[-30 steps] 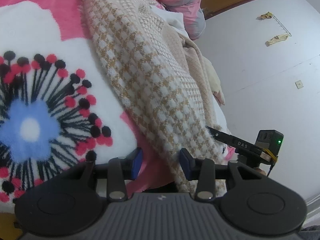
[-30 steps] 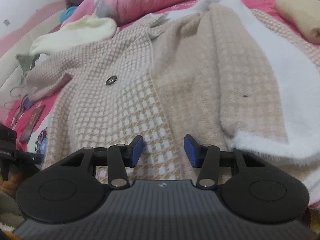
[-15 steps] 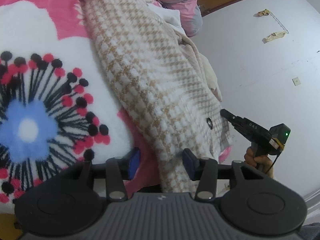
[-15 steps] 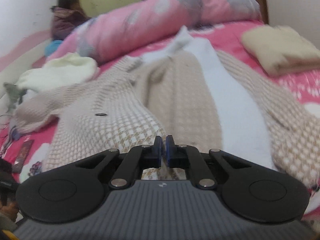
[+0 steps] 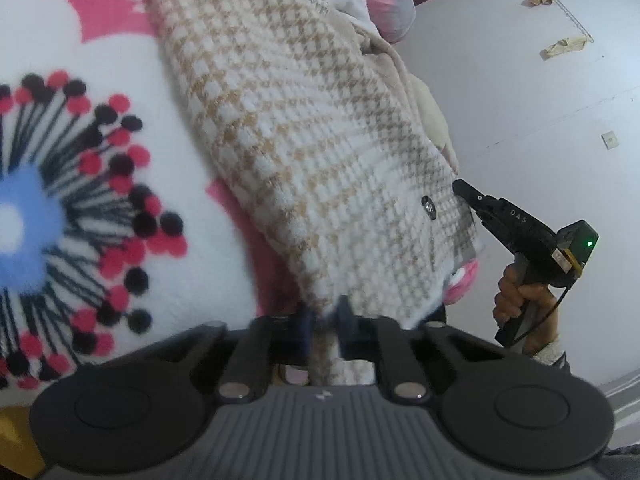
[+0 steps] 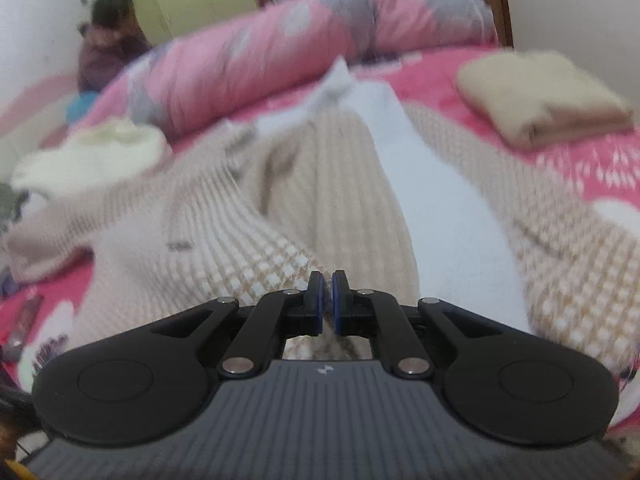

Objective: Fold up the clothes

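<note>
Two handheld tools are pinching the hem of one garment on a bed. Nearest in the left wrist view, the left tool [image 5: 323,322] has its blue-padded fingers drawn in on the lower edge of a cream-and-tan houndstooth coat [image 5: 304,128], with a strip of the knit passing between them. Just beyond, to the right, the right tool [image 5: 464,191] touches the same hem near a dark button [image 5: 429,205], and a hand [image 5: 520,300] grips its handle. The coat runs away from the camera over a fleece blanket [image 5: 80,208] — white and pink, printed with a blue-centred flower ringed by black and red dots. In the right wrist view, which is blurred, the right tool [image 6: 327,304] has its pads nearly together on the coat's edge [image 6: 280,256]. Farther on, the coat lies open with its pale lining [image 6: 420,184] facing up. Beyond it sit a folded beige garment [image 6: 544,96] at right, a cream bundle [image 6: 92,156] at left, and a long pink quilt roll [image 6: 280,44] across the back — a person [image 6: 108,36] sits in the far left corner.
</note>
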`<state>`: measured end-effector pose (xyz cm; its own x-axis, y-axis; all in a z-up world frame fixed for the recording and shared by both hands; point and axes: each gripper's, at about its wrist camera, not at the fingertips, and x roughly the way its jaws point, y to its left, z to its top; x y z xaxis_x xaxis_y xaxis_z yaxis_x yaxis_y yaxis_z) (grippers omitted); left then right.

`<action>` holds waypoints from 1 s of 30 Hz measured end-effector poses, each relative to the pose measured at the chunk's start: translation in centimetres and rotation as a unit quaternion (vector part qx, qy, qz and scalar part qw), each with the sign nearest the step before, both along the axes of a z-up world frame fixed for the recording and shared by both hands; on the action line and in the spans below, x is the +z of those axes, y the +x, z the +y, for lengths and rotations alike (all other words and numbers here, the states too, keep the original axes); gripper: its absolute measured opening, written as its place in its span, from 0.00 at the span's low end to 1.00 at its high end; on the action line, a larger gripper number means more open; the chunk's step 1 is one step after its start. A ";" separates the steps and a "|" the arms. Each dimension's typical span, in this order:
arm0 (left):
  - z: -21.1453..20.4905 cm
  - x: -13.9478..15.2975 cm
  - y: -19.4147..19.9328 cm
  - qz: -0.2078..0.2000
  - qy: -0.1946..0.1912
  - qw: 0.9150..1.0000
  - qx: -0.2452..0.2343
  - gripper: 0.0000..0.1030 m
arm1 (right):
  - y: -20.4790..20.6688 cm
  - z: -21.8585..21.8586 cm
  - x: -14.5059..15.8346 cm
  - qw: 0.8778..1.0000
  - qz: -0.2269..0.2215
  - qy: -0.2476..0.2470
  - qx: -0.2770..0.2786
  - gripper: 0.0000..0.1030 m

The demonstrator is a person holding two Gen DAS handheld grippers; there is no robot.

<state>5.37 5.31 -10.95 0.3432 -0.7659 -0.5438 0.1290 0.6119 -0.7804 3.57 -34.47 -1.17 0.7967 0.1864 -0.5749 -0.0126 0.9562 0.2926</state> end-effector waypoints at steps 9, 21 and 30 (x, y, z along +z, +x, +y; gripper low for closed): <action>3.2 0.7 -2.6 -0.004 -0.040 0.999 0.033 0.06 | -0.8 0.9 1.3 0.999 -0.004 -0.040 -0.010 0.05; 3.8 -2.1 -3.6 -0.016 0.017 0.999 0.027 0.06 | -1.3 5.7 4.2 0.994 -0.031 -0.098 0.022 0.27; 1.8 -1.0 -3.9 -0.071 0.051 0.996 0.012 0.06 | 6.3 25.3 4.0 0.932 -0.024 -0.138 0.333 0.17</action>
